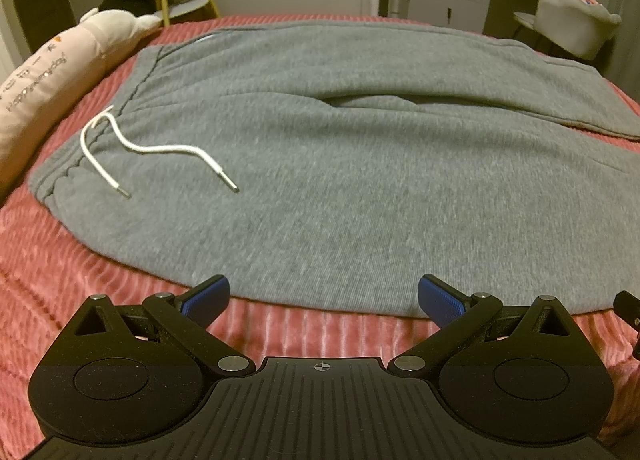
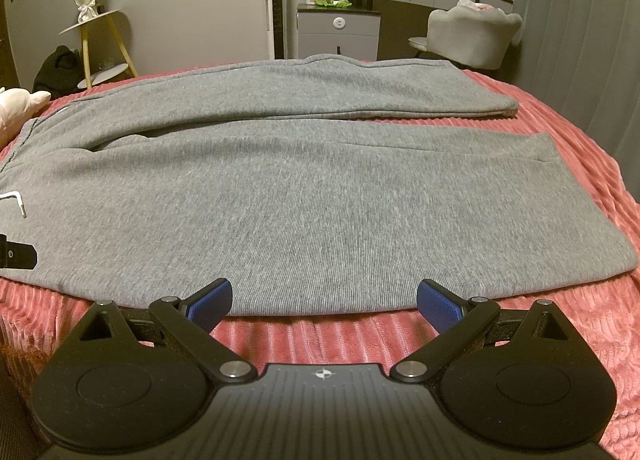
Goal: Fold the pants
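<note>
- Grey knit pants lie flat and unfolded on the pink ribbed bedspread: waistband at the left end, both legs running right, far leg apart from the near one with a strip of bedspread showing between them toward the cuffs.
- White drawstring lies loose on the pants just inside the waistband, both tips free.
- Left gripper is spread wide and empty, at the pants' near edge toward the waistband end, blue pads just short of the hem line.
- Right gripper is also spread wide, holding nothing, at the same near edge further toward the cuffs.
- Step, as I read it: pre-grasp, no fold made yet.
- Next move likely calls for each gripper to pinch the near edge, both layers, then carry it over onto the far leg so the legs stack.
- Risk: grabbing one layer only, or catching the bedspread with it.
- Around: pink plush pillow beside the waistband, touching or nearly so; could crowd the left end.
- Beyond the pants: yellow-legged side table, grey cabinet, grey chair. All off the bed, none in the way.
</note>
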`<state>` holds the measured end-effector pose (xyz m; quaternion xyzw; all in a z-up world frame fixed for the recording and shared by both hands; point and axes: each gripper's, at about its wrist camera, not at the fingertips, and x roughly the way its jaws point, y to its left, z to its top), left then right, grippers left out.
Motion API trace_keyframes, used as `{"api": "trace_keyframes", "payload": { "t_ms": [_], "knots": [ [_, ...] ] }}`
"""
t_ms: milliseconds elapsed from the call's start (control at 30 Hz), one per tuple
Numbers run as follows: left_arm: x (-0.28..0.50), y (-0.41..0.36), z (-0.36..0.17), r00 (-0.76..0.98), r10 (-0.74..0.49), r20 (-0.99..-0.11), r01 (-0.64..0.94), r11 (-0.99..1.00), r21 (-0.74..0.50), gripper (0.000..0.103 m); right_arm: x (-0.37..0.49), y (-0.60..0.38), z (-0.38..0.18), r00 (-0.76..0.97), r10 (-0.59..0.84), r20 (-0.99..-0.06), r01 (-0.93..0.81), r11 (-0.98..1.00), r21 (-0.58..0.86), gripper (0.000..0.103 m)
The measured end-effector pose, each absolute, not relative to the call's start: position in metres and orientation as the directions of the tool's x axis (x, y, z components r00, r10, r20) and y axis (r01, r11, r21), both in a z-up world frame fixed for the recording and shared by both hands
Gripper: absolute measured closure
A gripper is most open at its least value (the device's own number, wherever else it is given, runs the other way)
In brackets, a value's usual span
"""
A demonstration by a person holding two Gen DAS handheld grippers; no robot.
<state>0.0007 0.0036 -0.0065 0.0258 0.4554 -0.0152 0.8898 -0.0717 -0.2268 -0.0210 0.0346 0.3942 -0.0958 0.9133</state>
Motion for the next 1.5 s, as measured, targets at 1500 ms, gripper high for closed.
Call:
{"api": "trace_keyframes", "payload": {
  "t_ms": [1500],
  "knots": [
    [0.0037,0.0062,-0.0054,0.57,-0.009,-0.821,0.046,0.999,0.021,0.0,-0.0686,-0.2268,-0.0239,0.662,-0.141,-0.736,0.204,0.979,-0.003,0.004]
  ]
}}
